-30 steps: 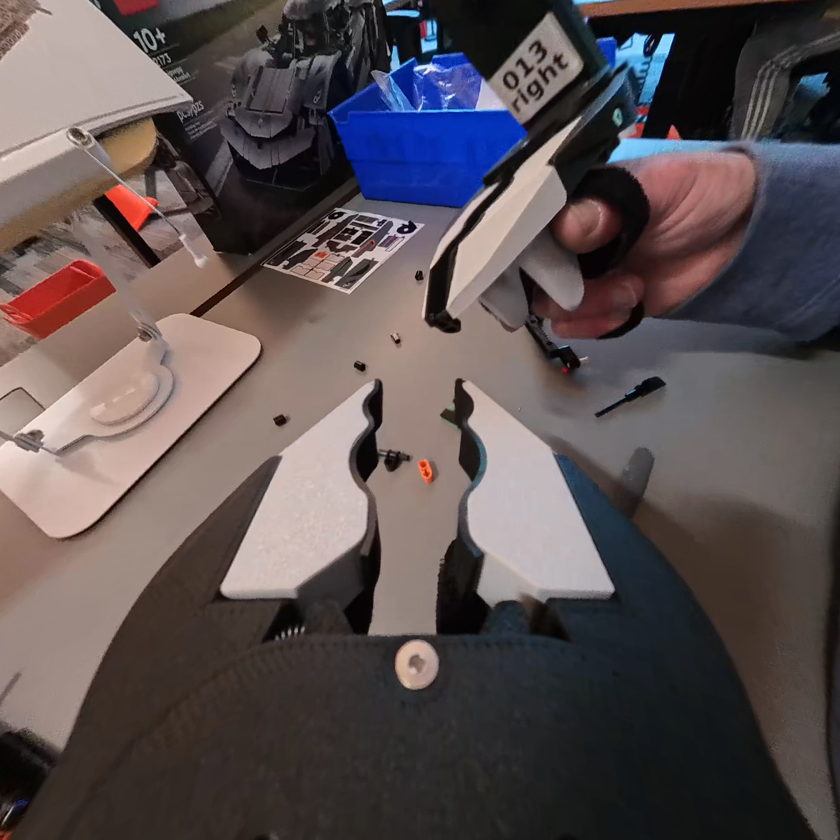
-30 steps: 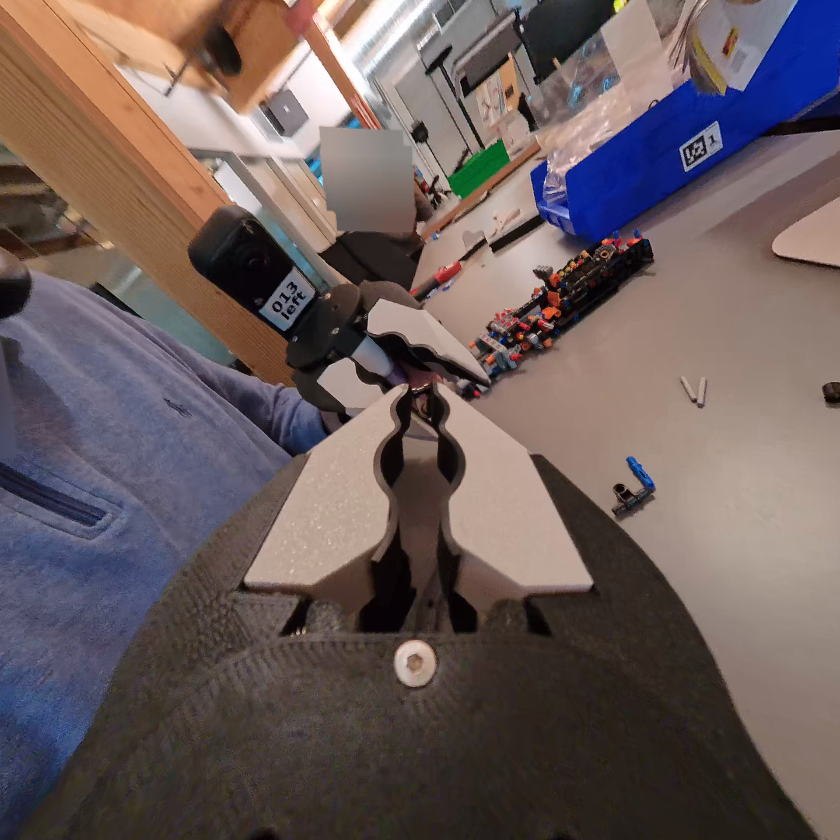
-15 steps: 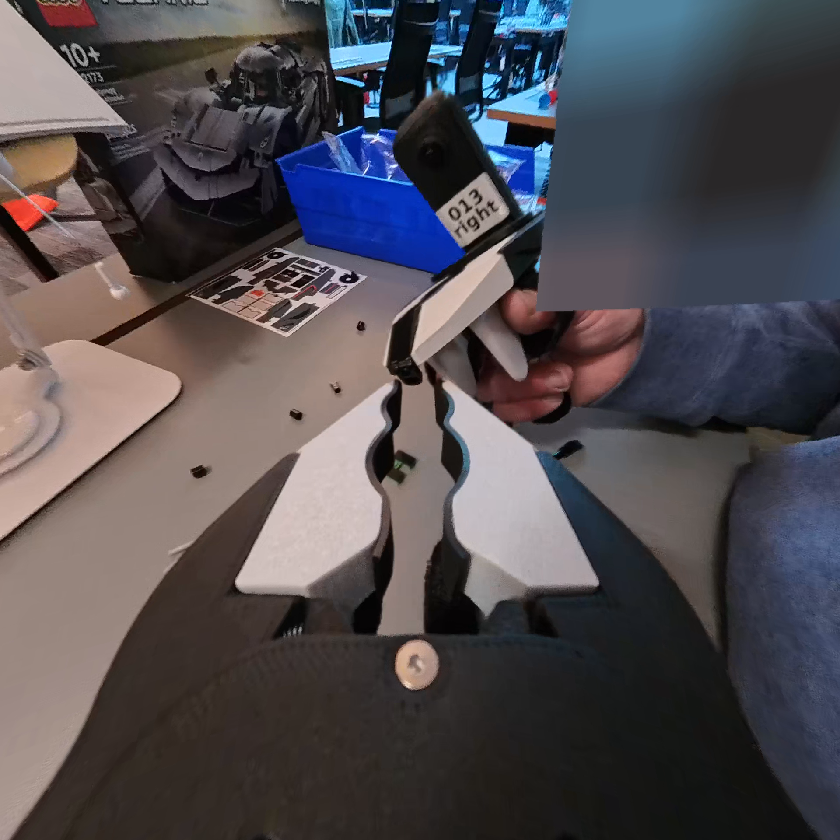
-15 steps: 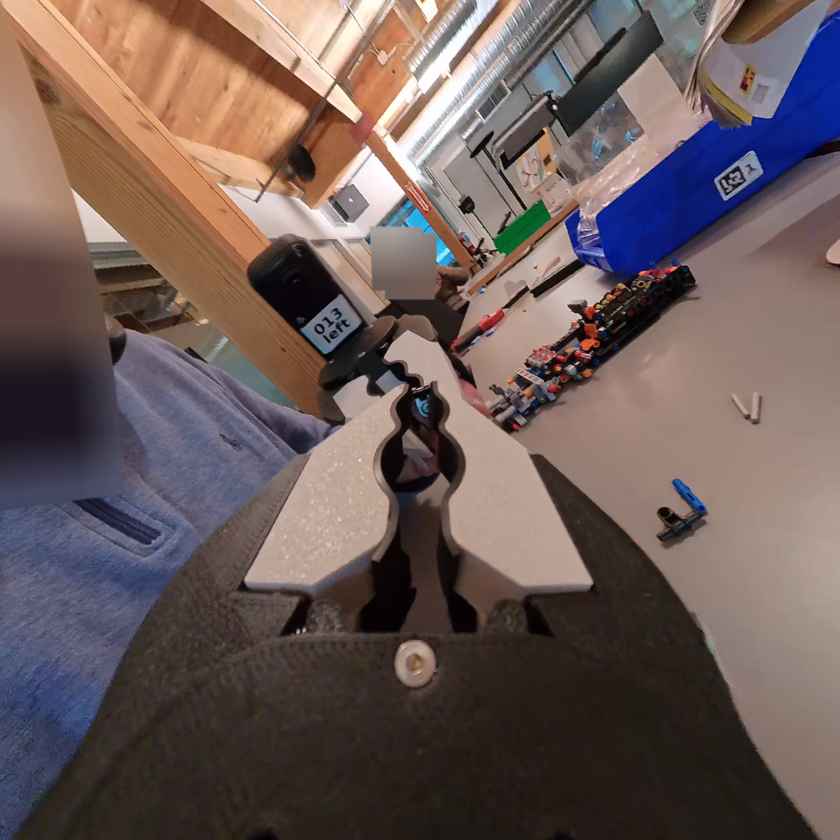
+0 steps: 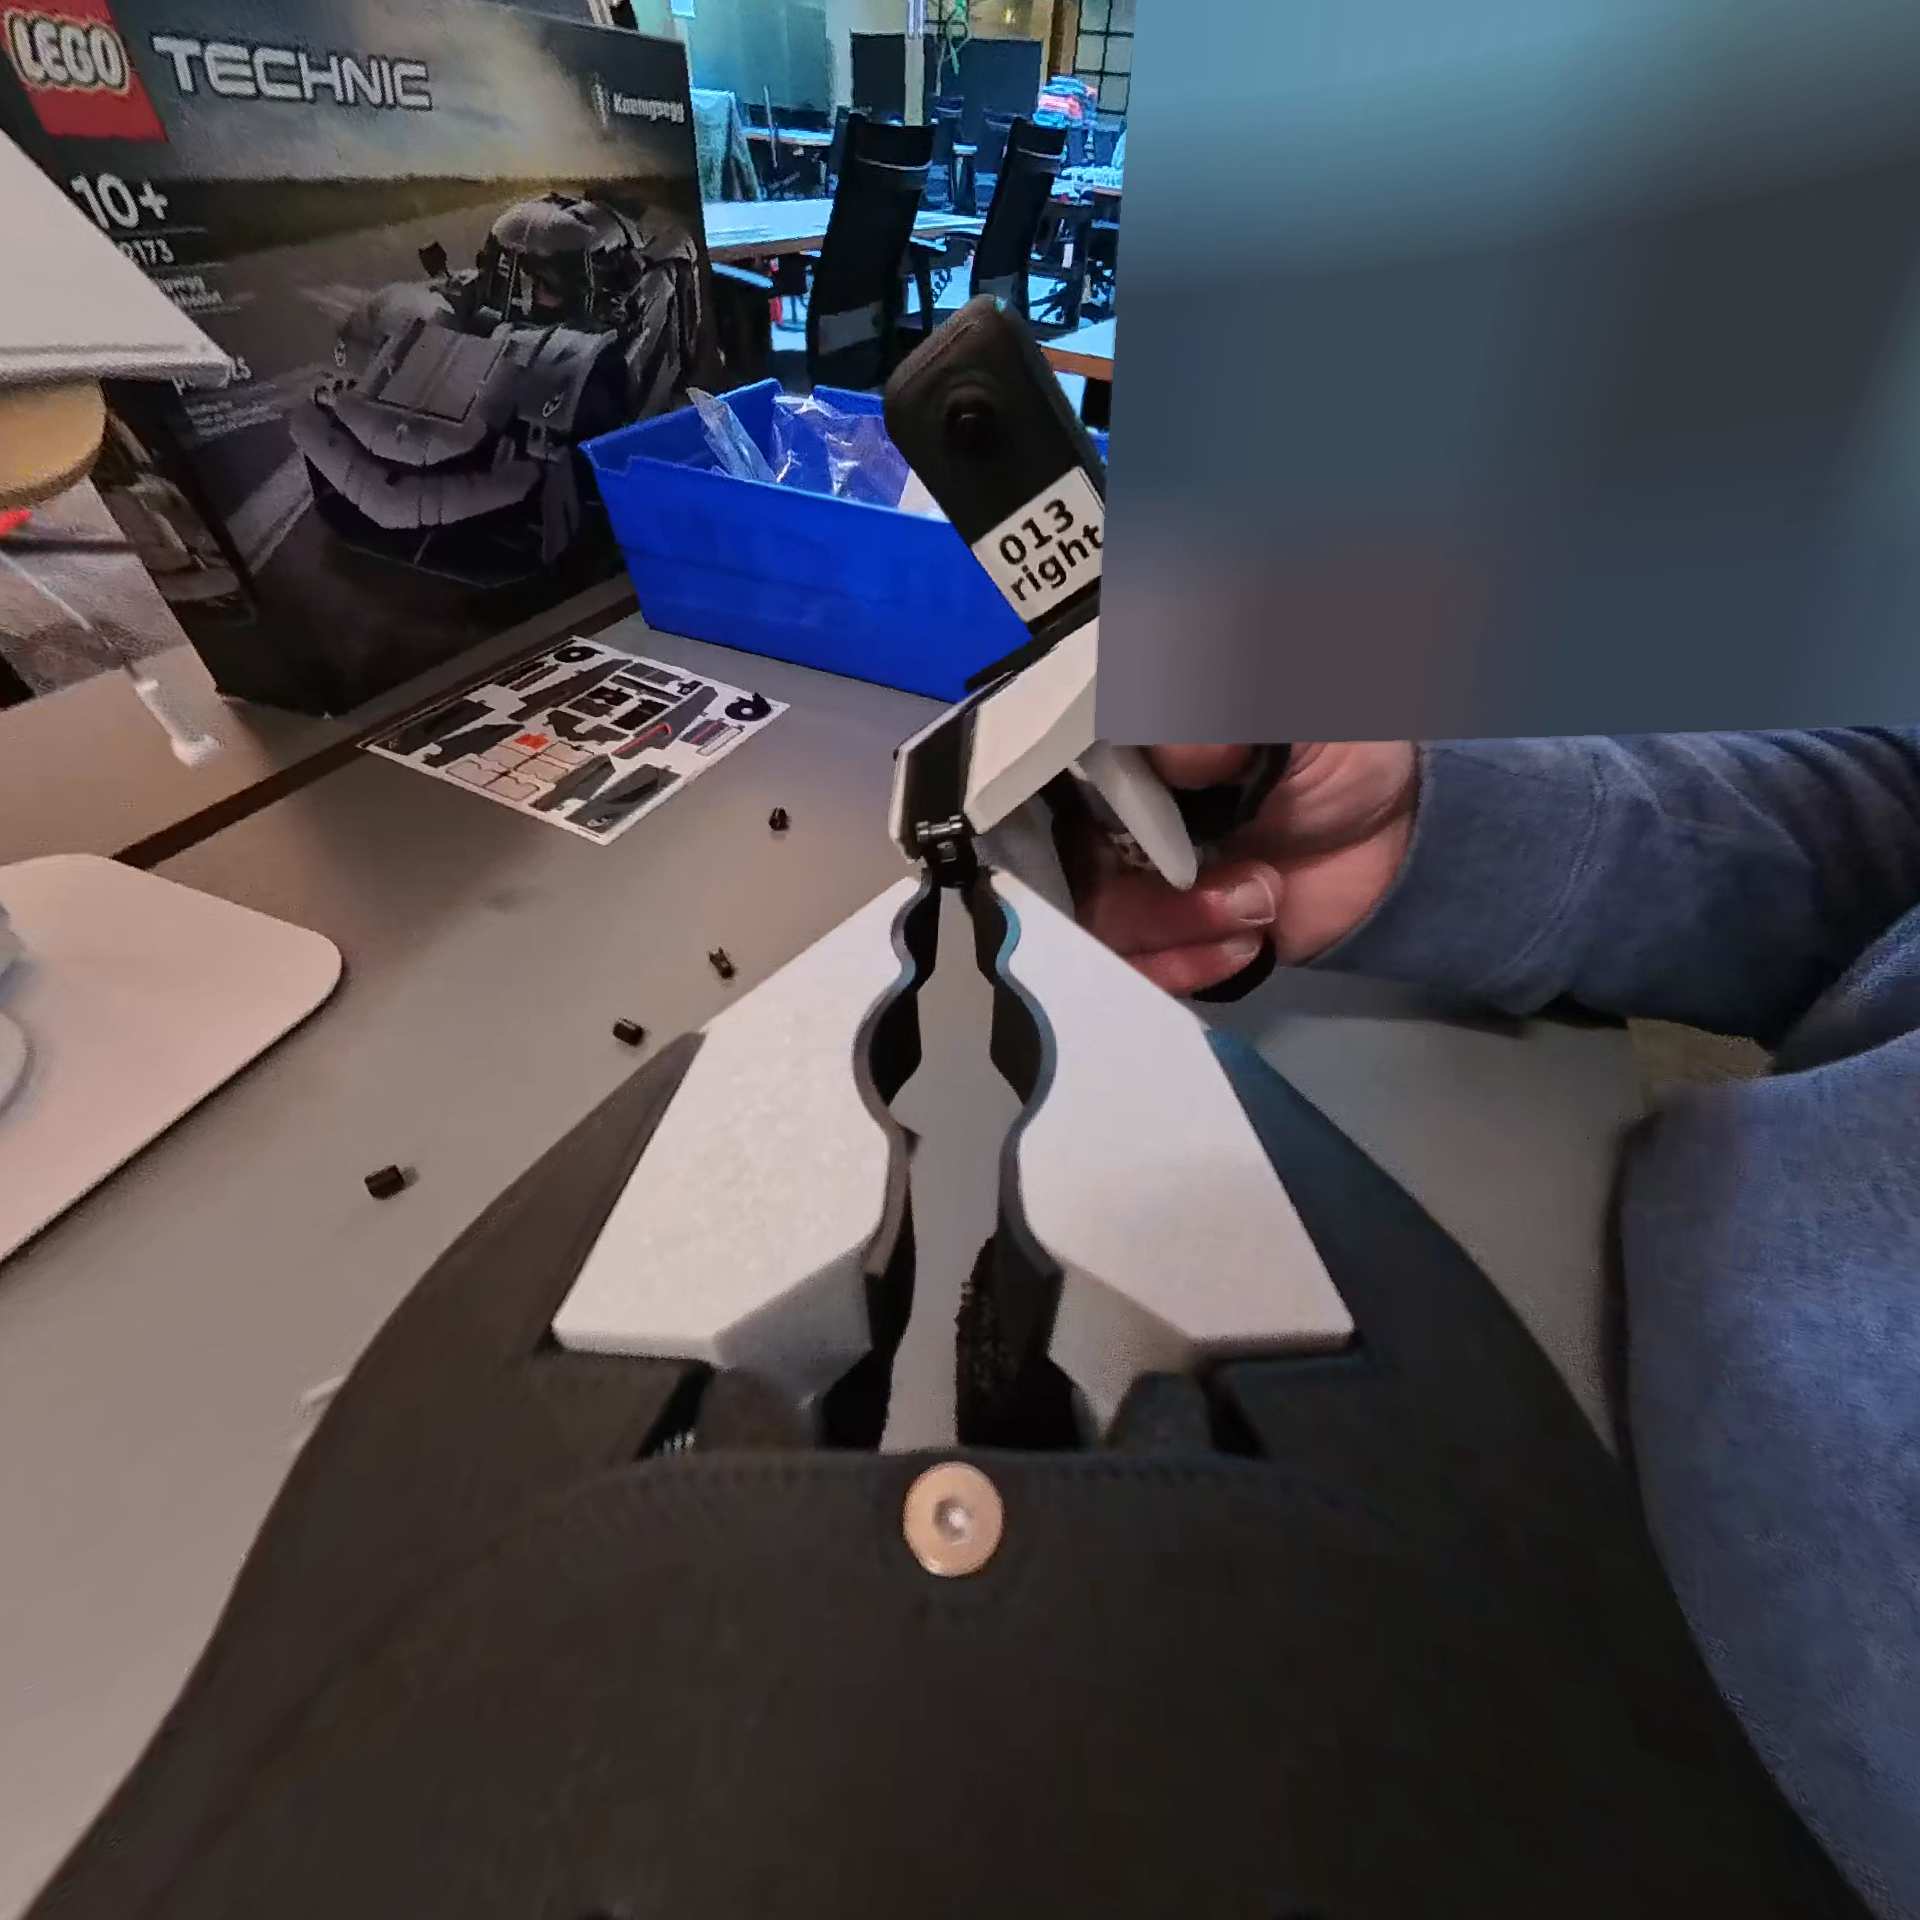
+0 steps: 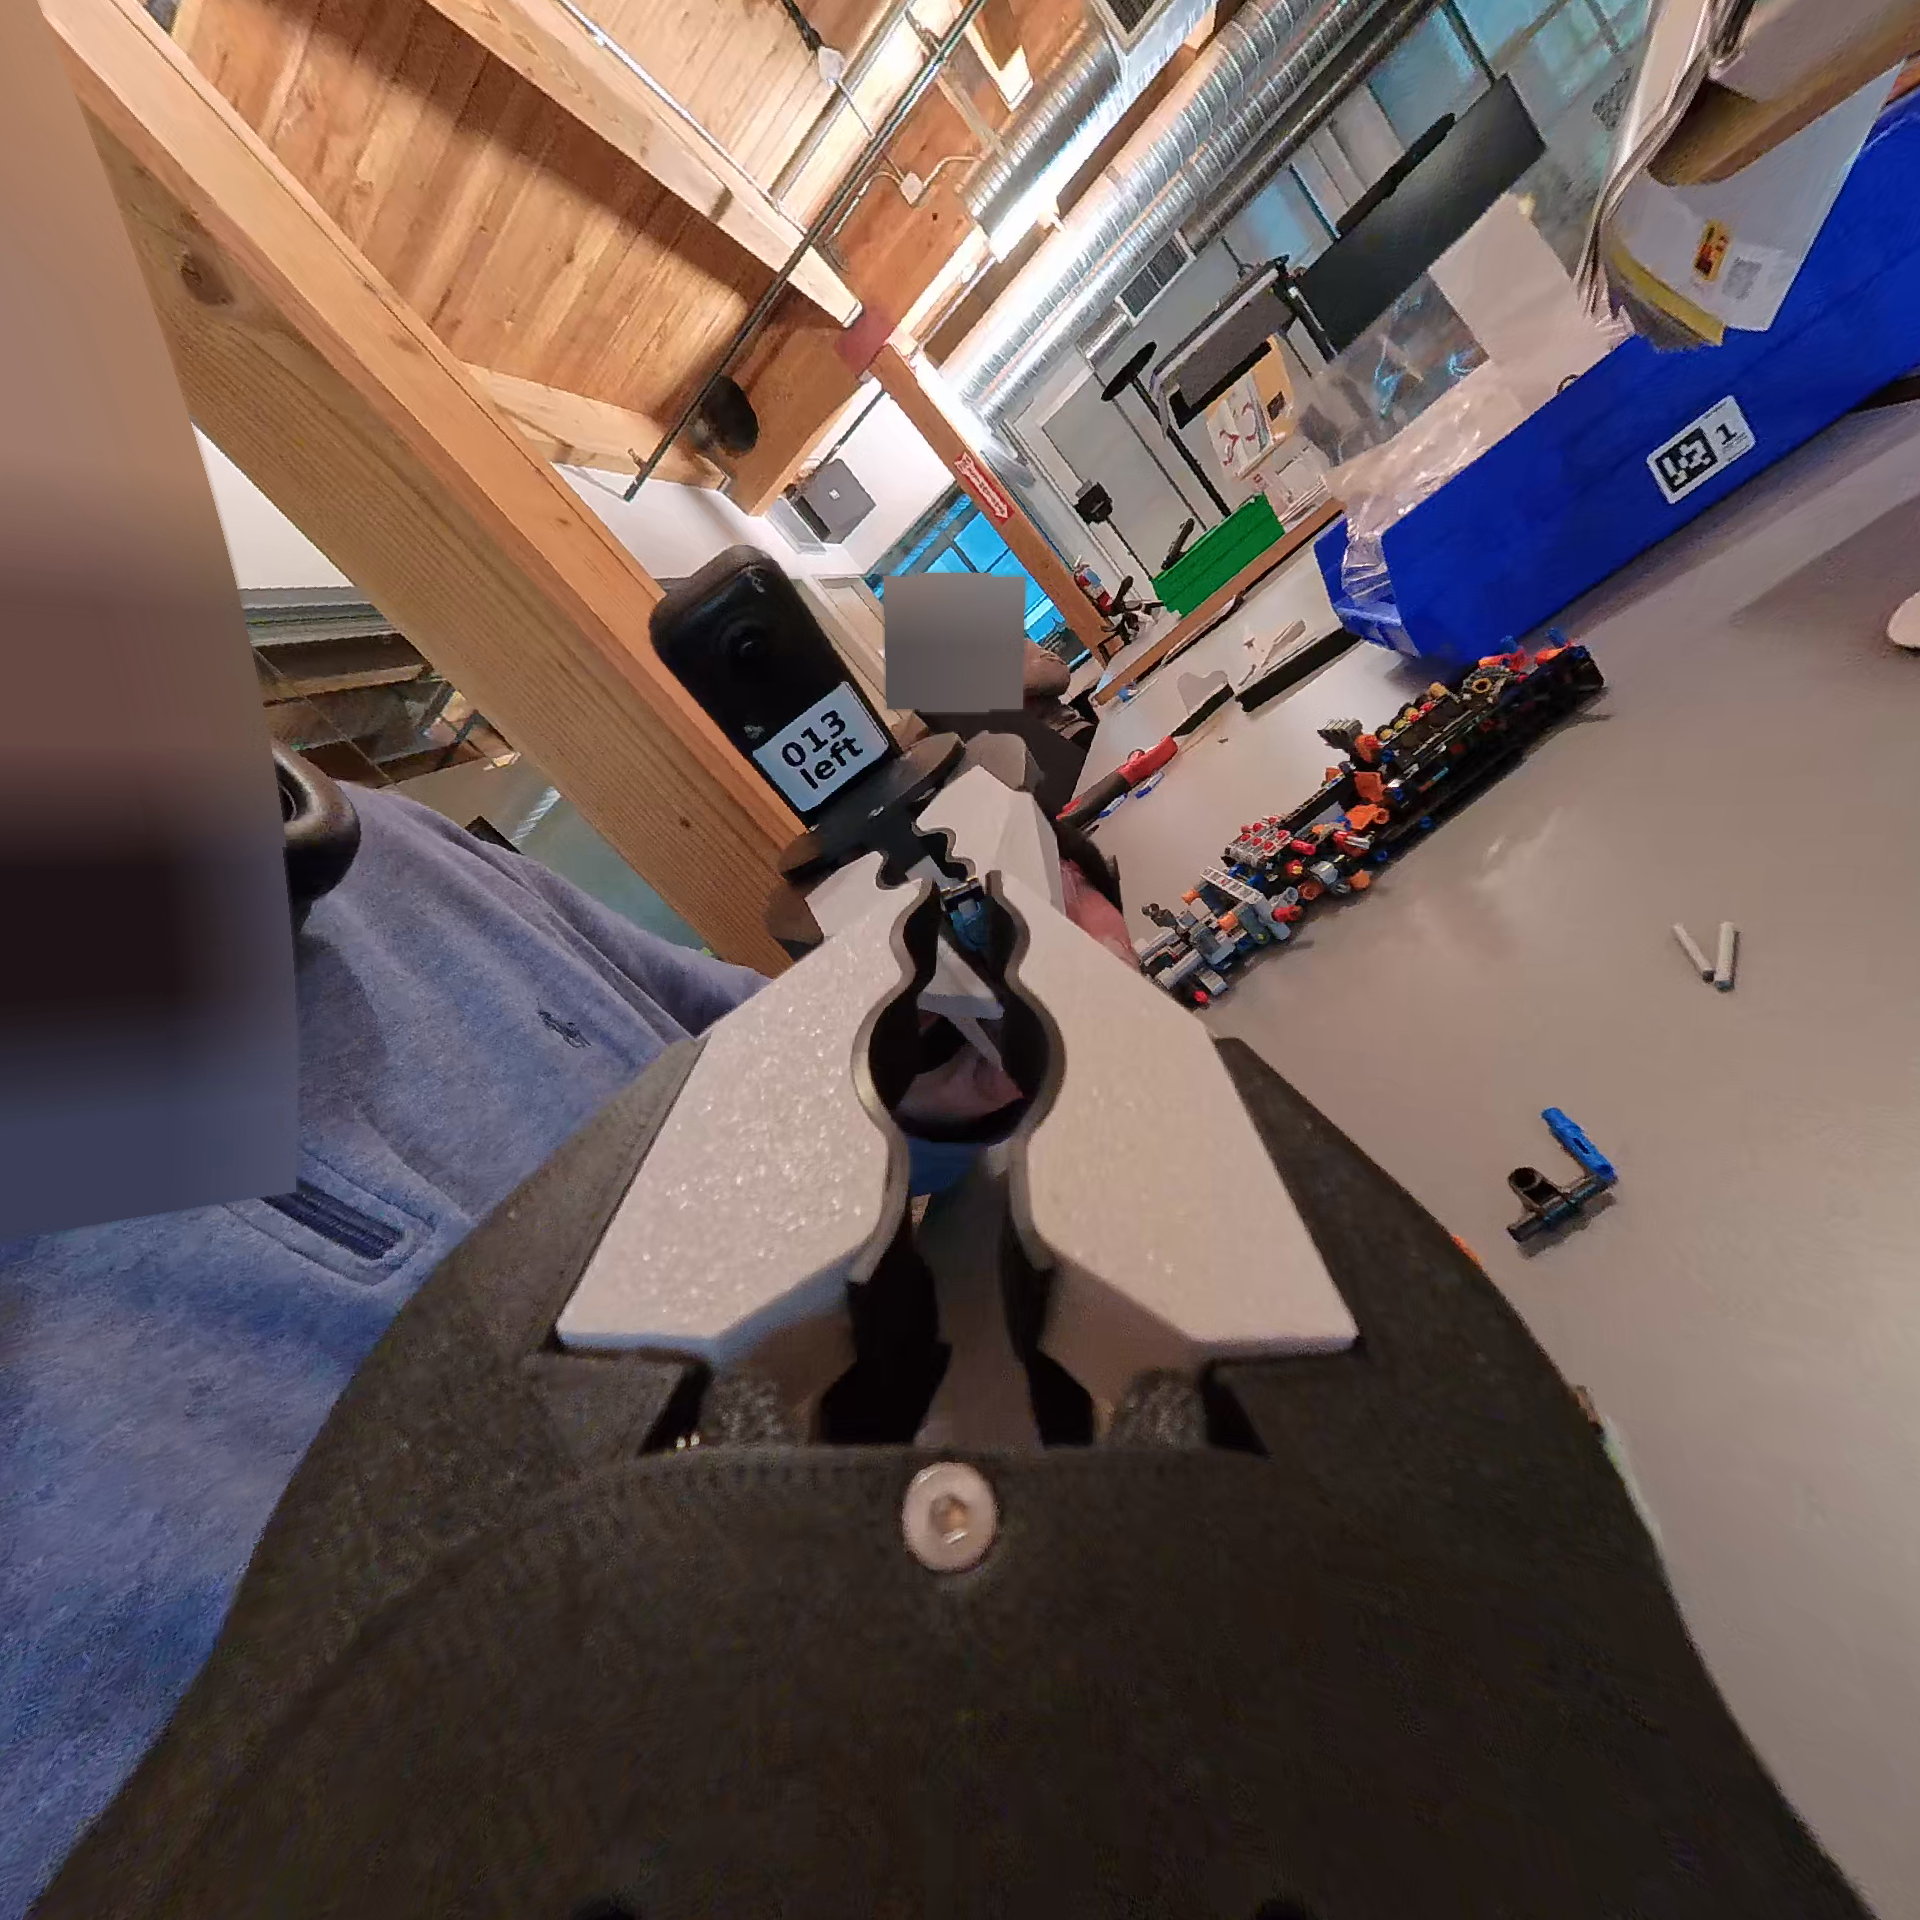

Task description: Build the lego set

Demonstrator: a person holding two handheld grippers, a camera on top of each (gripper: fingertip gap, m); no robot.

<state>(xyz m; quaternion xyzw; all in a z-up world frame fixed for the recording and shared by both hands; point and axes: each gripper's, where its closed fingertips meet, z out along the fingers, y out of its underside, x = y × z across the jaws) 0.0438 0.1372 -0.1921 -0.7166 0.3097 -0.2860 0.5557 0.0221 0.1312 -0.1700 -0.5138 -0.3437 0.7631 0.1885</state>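
Note:
In the left wrist view my left gripper (image 5: 943, 883) has its tips closed on the lower end of a small black piece (image 5: 945, 847). My right gripper (image 5: 935, 821) comes down from above and holds the same piece, tip to tip with the left. In the right wrist view my right gripper (image 6: 961, 891) is shut on the small piece (image 6: 968, 920), which shows blue and black there. The left gripper's fingers (image 6: 997, 831) meet it just beyond. Both grippers are raised above the grey table. A long partly built lego assembly (image 6: 1382, 800) lies on the table to the right.
The lego box (image 5: 364, 343), a blue bin (image 5: 790, 561) of bags and a sticker sheet (image 5: 582, 727) stand at the back. Small black pins (image 5: 627, 1032) are scattered on the table, with a white stand base (image 5: 135, 997) at the left. Two grey pins (image 6: 1709, 951) and a blue-black connector (image 6: 1558, 1179) lie at the right. The tips of both grippers are at nearly the same place. The long partly built lego assembly (image 6: 1382, 800) is about 30 centimeters from both grippers' fingertips.
My left gripper was open low over the table. It has closed and risen to meet the right gripper's tips. The right gripper has stayed shut and tilted upward.

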